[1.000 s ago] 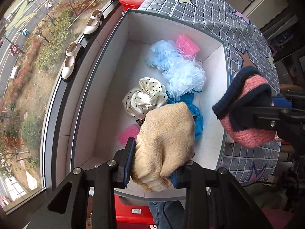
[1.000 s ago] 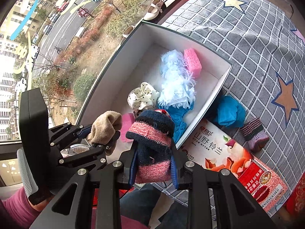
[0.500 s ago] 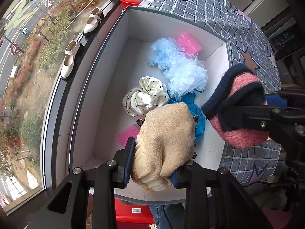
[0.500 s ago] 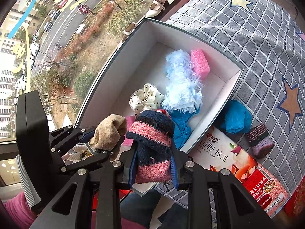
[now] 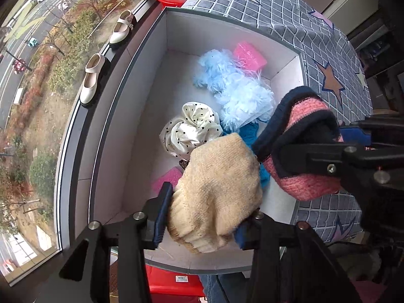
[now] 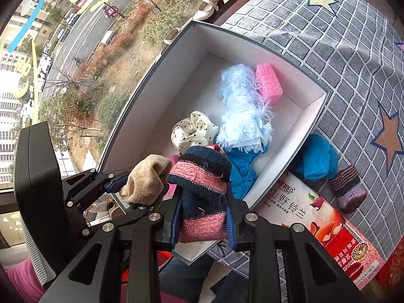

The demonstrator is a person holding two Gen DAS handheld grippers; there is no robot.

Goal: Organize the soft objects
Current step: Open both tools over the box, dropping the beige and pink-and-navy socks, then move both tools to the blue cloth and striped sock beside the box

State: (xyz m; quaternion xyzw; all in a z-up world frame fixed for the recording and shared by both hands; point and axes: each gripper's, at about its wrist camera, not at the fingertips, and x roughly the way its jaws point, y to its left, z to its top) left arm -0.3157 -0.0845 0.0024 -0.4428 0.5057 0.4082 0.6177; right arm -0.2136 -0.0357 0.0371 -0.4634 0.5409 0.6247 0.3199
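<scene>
Wider left tool (image 5: 200,223), beige sock (image 5: 217,189) between

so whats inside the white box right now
In the white box: a pink sponge, fluffy light-blue cloth, polka-dot cream fabric, a blue cloth. The held socks cover its near end.

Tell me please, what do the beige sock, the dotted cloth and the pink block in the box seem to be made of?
Beige sock: thick knitted yarn, matte, with visible loops.
Dotted cloth: probably satin, since its folds shine.
Pink block: likely sponge or foam, with a grainy, porous-looking surface.
</scene>
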